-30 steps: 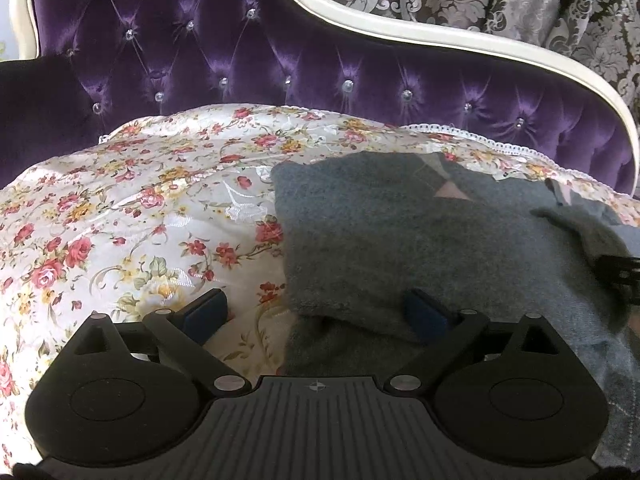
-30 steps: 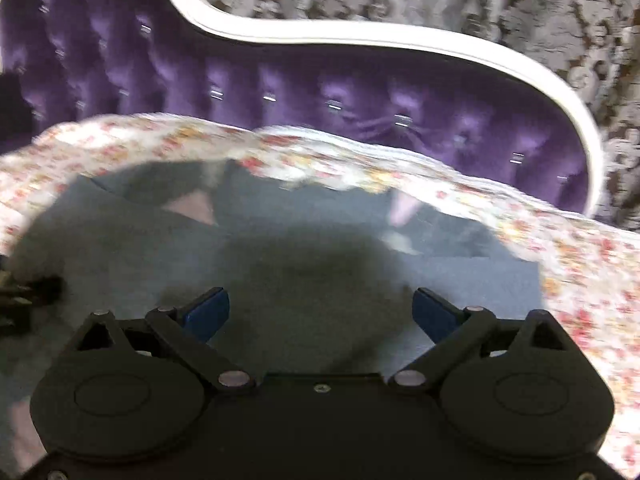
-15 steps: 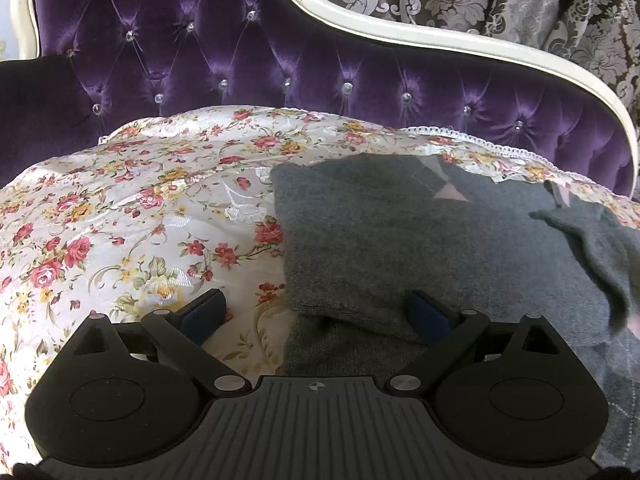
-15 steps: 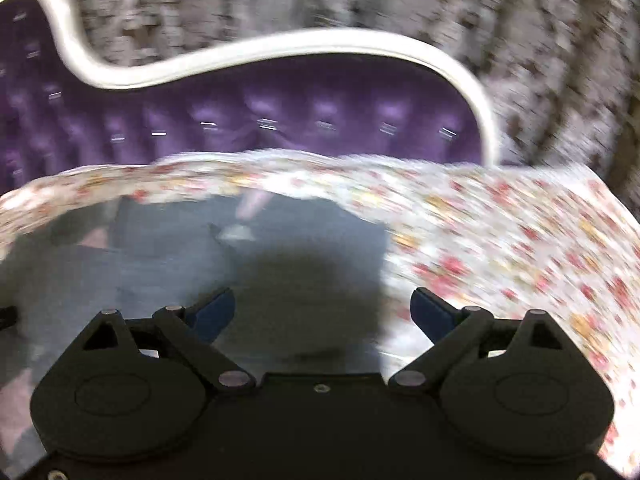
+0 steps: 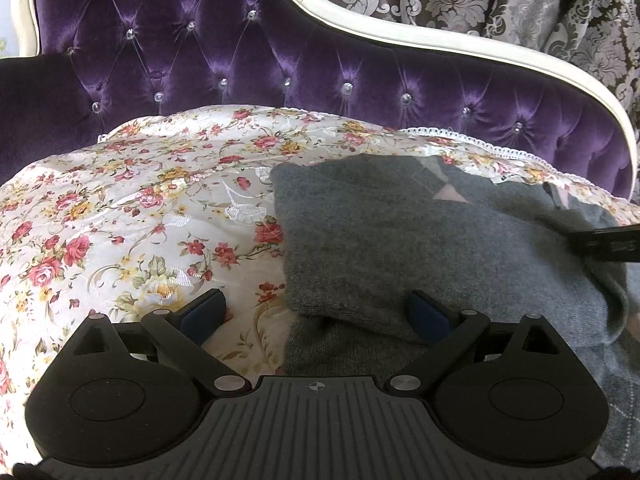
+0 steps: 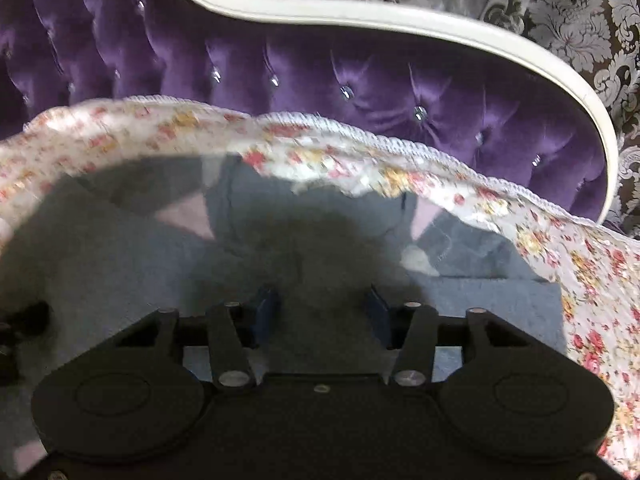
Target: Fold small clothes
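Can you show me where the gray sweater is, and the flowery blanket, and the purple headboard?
gray sweater (image 5: 380, 240), left wrist view, on its folded top layer.
flowery blanket (image 5: 140, 208), left wrist view, on bare cloth left of the sweater.
purple headboard (image 5: 240, 60), left wrist view, on its tufted padding.

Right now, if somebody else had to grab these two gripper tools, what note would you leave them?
Left gripper: open, low over the near left edge of the grey knit sweater, gripping nothing.
Right gripper: jaws have just been closing over the sweater's middle; blur hides whether the pads pinch the knit.
The sweater lies on the floral bedspread before the purple tufted headboard.
Done: the left side looks folded inward.
Left: the remaining folds.
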